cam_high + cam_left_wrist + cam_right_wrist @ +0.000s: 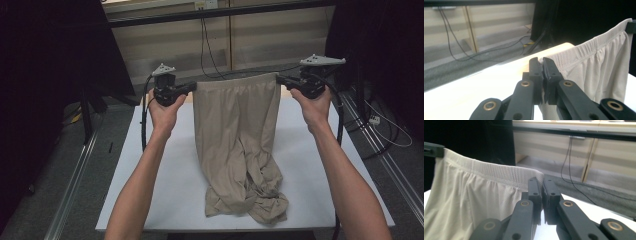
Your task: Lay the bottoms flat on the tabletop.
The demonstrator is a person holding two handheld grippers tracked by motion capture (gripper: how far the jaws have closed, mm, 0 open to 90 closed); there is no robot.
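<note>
2 grippers, both clamped on the waistband of the beige shorts (238, 135). Left gripper (192, 87) pinches the corner at upper left-centre of the high view, right gripper (279, 80) the opposite corner at upper right-centre; waistband is stretched taut between them. Left gripper view: jaws pressed together with the elastic edge (584, 50) caught at the tips. Right gripper view: same, jaws tight on the waistband fabric (499, 173). Shorts hang down mid-frame, leg ends bunched and crumpled on the white table (150, 165) near its bottom edge.

Step, as I read it: lift and spread ahead of laying flat or folding. Next move probably needs both hands travelling together, keeping waistband tension, pulling away from the person so the bunched legs drag out straight, then lowering. Uneven travel would likely skew the cloth or slip a corner.
</note>
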